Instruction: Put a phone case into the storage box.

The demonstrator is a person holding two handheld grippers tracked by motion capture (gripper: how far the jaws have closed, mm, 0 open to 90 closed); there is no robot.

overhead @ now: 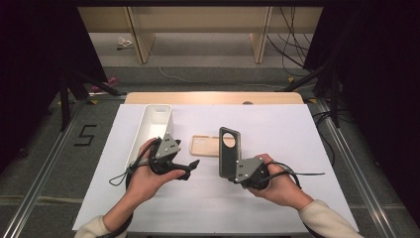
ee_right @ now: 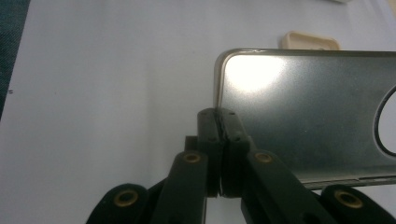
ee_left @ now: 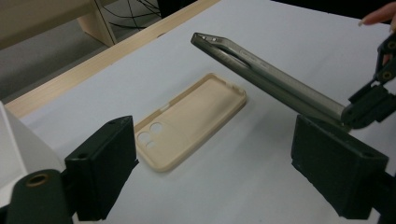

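Clamped on the lower edge of a dark grey phone (overhead: 229, 148), the right gripper (overhead: 236, 174) has its jaws pressed tight together, holding the phone lifted clear of the table, near the middle of the white sheet (overhead: 277, 134). In the right gripper view the phone's glossy back (ee_right: 308, 116) shows beside the closed jaws. Just beyond it a beige phone case (overhead: 205, 146) lies flat, open side up, towards the table's far edge. The left gripper (overhead: 190, 168) hovers beside the case with its jaws spread wide and nothing between them. A white tray (overhead: 153, 121) stands along the sheet's left edge, behind the left hand (overhead: 143, 176).
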